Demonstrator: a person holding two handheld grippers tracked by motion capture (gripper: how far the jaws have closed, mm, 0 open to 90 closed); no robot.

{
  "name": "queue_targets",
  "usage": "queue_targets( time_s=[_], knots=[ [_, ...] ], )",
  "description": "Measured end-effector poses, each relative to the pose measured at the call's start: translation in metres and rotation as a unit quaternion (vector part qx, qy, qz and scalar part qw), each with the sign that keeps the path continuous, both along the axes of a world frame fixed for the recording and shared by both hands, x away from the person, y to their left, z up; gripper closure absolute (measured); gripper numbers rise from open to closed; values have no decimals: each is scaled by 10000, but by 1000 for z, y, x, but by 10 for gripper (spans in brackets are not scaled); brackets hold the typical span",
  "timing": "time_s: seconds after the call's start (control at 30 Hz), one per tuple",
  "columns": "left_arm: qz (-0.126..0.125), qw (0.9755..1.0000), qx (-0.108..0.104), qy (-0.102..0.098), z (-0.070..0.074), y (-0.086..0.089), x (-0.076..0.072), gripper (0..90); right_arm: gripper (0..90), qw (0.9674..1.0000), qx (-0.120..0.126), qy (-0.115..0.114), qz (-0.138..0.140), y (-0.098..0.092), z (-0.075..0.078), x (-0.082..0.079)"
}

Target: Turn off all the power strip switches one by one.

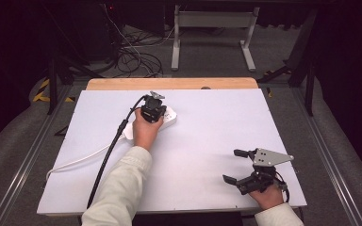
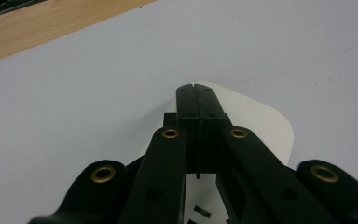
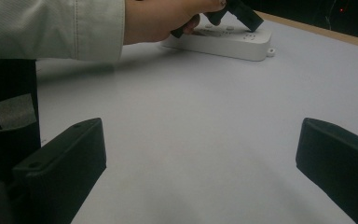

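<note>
The white power strip (image 1: 168, 118) lies far left of centre on the table (image 1: 207, 141); the left tongs (image 1: 153, 114), closed, press down on it. The right tongs (image 1: 235, 165) rest near right, open and empty.

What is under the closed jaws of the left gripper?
A white power strip lies on the white table under the left gripper, whose jaws are shut with nothing between them. Socket slots show near the bottom edge of the left gripper view. The jaws cover the part directly beneath their tips.
</note>
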State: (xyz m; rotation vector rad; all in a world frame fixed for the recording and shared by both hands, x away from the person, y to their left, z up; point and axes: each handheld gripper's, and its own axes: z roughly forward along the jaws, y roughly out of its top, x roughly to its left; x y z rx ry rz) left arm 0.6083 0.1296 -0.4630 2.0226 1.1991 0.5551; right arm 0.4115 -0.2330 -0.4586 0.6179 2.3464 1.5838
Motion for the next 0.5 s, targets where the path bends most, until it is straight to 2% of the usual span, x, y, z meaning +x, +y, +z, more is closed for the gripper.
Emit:
queue_targets(
  time_s=[0.5],
  knots=[
    [9, 10000, 90, -11, 0, -3, 2, 900, 21, 10000, 14, 21, -16, -1, 0, 0]
  ],
)
